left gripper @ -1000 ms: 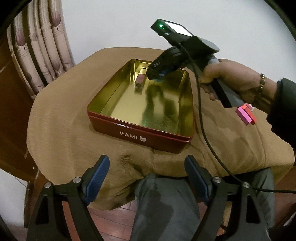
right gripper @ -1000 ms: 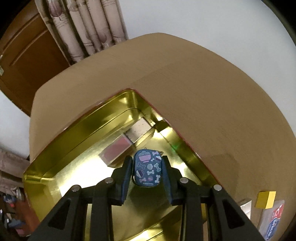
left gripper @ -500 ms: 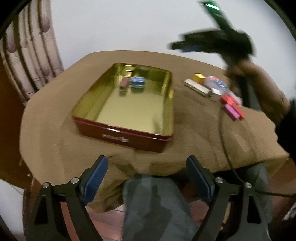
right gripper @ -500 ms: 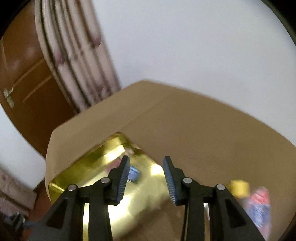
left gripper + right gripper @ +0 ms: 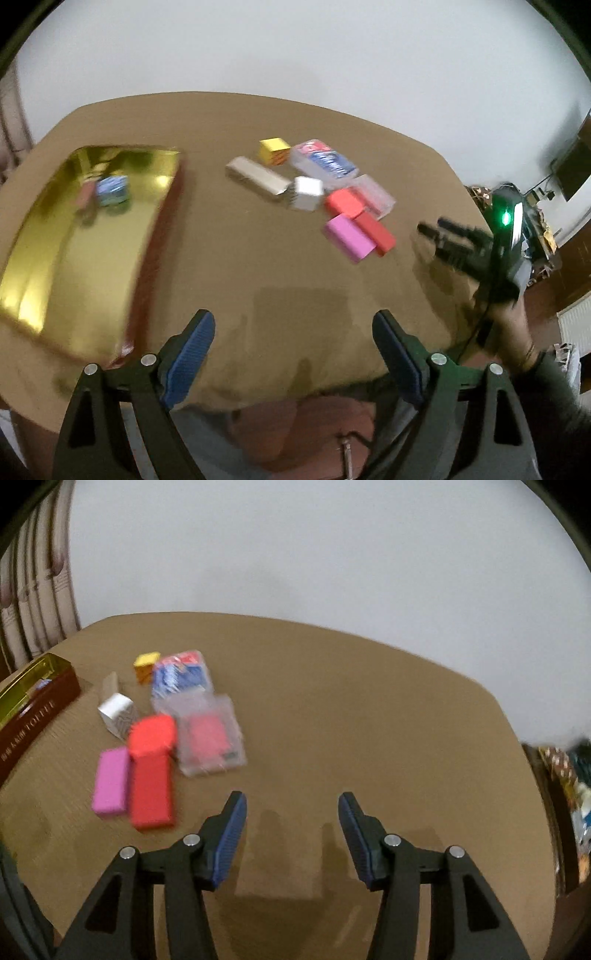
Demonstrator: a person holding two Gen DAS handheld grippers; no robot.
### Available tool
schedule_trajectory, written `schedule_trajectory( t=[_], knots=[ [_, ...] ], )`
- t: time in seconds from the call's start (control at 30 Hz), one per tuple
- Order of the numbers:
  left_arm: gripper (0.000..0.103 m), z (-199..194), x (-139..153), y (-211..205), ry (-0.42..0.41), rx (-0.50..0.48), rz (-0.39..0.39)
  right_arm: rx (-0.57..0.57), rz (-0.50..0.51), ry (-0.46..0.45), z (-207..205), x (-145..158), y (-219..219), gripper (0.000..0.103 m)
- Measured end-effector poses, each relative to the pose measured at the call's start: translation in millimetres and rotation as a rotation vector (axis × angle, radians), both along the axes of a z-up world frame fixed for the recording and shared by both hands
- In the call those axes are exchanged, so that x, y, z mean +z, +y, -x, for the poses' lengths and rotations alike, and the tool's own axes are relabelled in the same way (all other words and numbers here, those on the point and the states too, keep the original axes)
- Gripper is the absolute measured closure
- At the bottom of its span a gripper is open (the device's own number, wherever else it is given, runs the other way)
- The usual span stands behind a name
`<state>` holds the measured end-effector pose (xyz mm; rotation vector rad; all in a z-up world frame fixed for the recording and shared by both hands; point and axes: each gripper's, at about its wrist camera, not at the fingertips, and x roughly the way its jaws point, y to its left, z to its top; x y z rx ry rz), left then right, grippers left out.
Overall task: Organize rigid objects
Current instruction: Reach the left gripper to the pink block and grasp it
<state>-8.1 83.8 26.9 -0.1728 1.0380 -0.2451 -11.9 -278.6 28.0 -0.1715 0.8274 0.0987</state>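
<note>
A gold tin with red sides (image 5: 55,258) sits at the table's left, also in the right wrist view (image 5: 33,701). A small blue patterned case (image 5: 112,188) and a pinkish block (image 5: 85,192) lie in its far end. A cluster of small boxes lies mid-table: pink (image 5: 347,238) (image 5: 110,781), red (image 5: 375,229) (image 5: 151,794), white (image 5: 306,190) (image 5: 118,716), yellow (image 5: 274,149) (image 5: 146,664), beige (image 5: 256,179), and clear packs (image 5: 325,160) (image 5: 207,734). My left gripper (image 5: 293,347) is open and empty at the near edge. My right gripper (image 5: 291,834) is open and empty, right of the cluster; it shows in the left wrist view (image 5: 443,232).
The table has a brown cloth (image 5: 369,720) against a white wall. Curtains (image 5: 33,598) hang at the back left. Clutter stands at the far right (image 5: 569,782). My knees show below the near edge (image 5: 295,435).
My right gripper let go of the blue case in the tin, opened, and swung right past the box cluster. My left gripper's view turned right, off the tin.
</note>
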Motion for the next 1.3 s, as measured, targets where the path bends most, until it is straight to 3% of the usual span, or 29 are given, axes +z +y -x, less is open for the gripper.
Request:
schedule_trajectory(
  t=[0.07, 0.2, 0.3, 0.4, 0.63, 1.13, 1.2, 1.3],
  knots=[
    [0.019, -17.8, -1.2, -19.5, 0.006, -0.018, 0.007, -0.009, -0.042, 0.013, 1.1, -5.9, -15.6, 0.050],
    [0.019, -53.5, -13.2, -53.9, 0.043, -0.005, -0.066, 0.000, -0.114, -0.017, -1.9, -3.3, -30.6, 0.050],
    [0.019, -72.2, -24.2, -67.8, 0.092, -0.016, -0.041, 0.027, -0.123, -0.016, 3.5, -10.3, -26.0, 0.050],
    [0.019, -85.1, -33.6, -71.4, 0.137, 0.019, -0.052, 0.062, -0.131, -0.035, 10.8, -7.9, -26.2, 0.050],
    [0.021, -105.4, -54.2, -67.5, 0.254, 0.074, 0.003, 0.055, -0.228, -0.040, 6.0, -4.4, -35.8, 0.050],
    [0.021, -127.5, -80.9, -87.5, 0.374, 0.146, -0.078, 0.079, -0.272, -0.031, 5.7, -5.5, -37.9, 0.050],
    [0.025, -126.6, -81.0, -87.6, 0.376, 0.165, -0.086, 0.076, -0.278, -0.031, 5.9, -5.6, -39.0, 0.050],
    [0.050, -133.5, -76.5, -85.2, 0.371, 0.197, -0.103, 0.070, -0.287, -0.025, 5.1, -6.1, -41.0, 0.050]
  ],
)
